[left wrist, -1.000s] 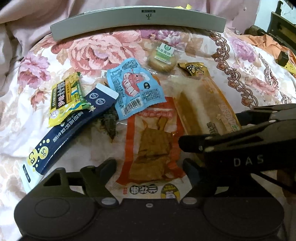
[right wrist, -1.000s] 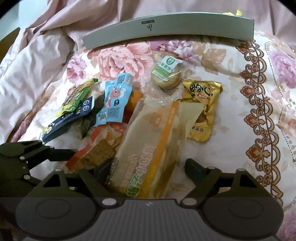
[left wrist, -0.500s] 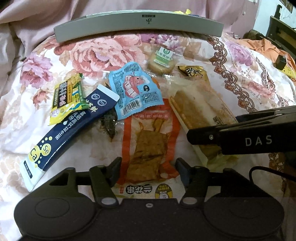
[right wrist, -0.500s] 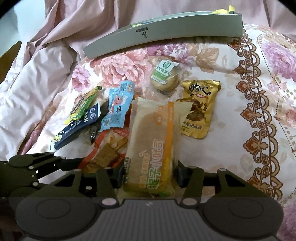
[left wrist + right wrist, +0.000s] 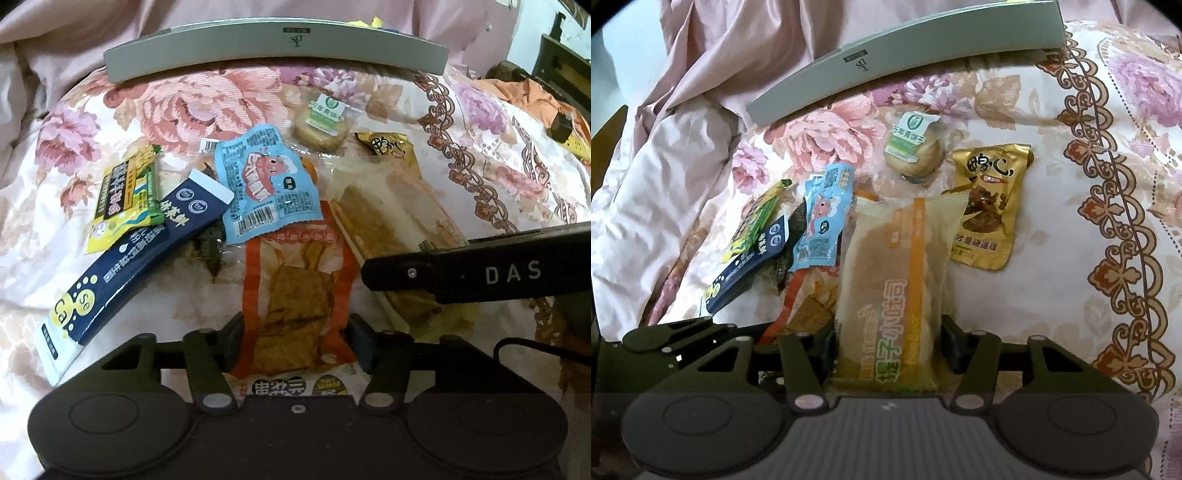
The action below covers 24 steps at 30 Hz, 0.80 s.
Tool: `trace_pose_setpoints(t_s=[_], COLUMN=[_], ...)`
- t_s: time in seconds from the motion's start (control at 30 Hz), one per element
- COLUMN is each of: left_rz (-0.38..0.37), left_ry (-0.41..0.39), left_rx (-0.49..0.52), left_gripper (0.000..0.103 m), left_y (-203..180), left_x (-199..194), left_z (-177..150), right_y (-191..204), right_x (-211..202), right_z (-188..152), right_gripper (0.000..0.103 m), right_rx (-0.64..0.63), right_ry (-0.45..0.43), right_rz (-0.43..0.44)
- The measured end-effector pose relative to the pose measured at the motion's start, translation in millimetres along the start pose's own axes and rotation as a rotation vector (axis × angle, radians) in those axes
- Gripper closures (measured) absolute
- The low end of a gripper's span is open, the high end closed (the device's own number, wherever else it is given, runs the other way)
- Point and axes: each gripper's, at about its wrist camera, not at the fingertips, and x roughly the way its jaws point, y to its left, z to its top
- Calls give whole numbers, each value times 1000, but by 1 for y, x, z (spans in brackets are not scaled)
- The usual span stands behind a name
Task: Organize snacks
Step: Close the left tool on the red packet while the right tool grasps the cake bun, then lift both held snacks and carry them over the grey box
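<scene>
- Sorting looks barely begun: the snacks lie in one loose heap on the floral bedspread (image 5: 1015, 302), none set apart.
- The long translucent bread packet with an orange stripe (image 5: 897, 295) sits between the right claw (image 5: 888, 341) fingers, which are closed against its sides.
- The orange-edged clear pouch of brown tofu pieces (image 5: 291, 302) is bracketed by the left claw (image 5: 293, 341); whether it is truly gripped I cannot tell.
- Beyond both claws: a light blue sachet (image 5: 264, 184), a gold foil pouch (image 5: 990, 210) and a grey curved bar (image 5: 277, 48).

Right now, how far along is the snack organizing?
Nothing looks sorted yet: the blue packet, yellow packet and navy sachet lie in an overlapping heap. In hand: the right gripper is shut on the bread pack, the left gripper on the orange tofu pack. The rest remains.
</scene>
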Motion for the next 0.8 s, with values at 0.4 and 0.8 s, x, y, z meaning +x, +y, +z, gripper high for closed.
trace_pose_setpoints(t_s=[0.4, 0.8], left_rz=[-51, -98], left_ry=[30, 24], left_rx=[-136, -188], left_gripper=[51, 56], left_y=[6, -3], left_x=[-27, -44], left_z=[-13, -20], right_y=[-20, -26], right_x=[-15, -41], right_z=[-3, 4], right_gripper=[50, 50], right_rx=[150, 170], right_ry=[9, -124], right_rz=[120, 196])
